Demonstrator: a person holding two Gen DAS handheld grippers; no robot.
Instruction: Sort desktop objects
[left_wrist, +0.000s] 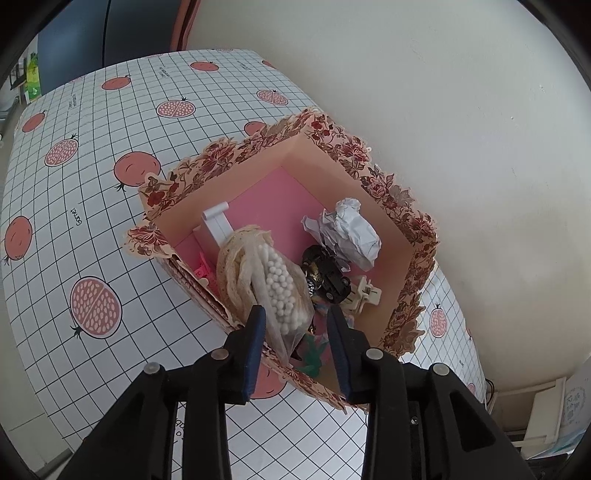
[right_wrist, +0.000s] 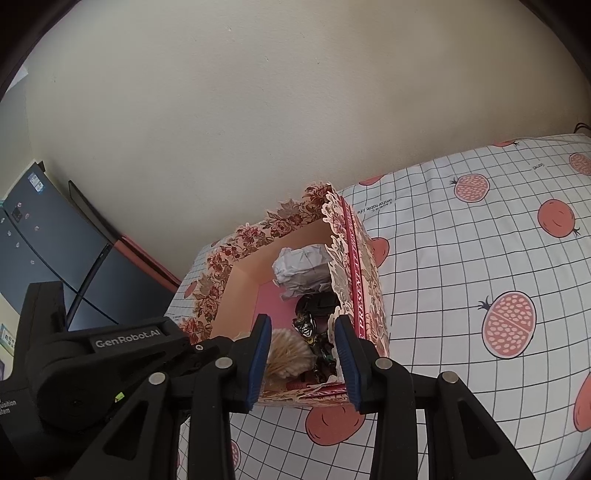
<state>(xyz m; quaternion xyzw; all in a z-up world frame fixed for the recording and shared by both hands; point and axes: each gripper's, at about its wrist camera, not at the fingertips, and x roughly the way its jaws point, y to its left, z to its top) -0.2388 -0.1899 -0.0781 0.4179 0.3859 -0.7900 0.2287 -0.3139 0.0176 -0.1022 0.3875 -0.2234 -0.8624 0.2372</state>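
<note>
Your left gripper (left_wrist: 295, 325) jaws stand narrowly parted around the bead bag (left_wrist: 282, 291) above the box (left_wrist: 413, 236); lifting away could snag it.

Backdrop check: wall, patterned cloth, dark panels

A plain cream wall (right_wrist: 258, 110) fills the background, and the surface (left_wrist: 92, 184) wears a white grid-lined cloth printed with whole and halved pomegranates. Off to one side in the right wrist view stand dark blue-grey panels (right_wrist: 44, 236) with small stickers, a salmon-pink edge (right_wrist: 147, 258) running along beside them. Down in the corner of the left wrist view, a white frame (left_wrist: 543, 410) leans low against the wall; what it is cannot be told.
</note>
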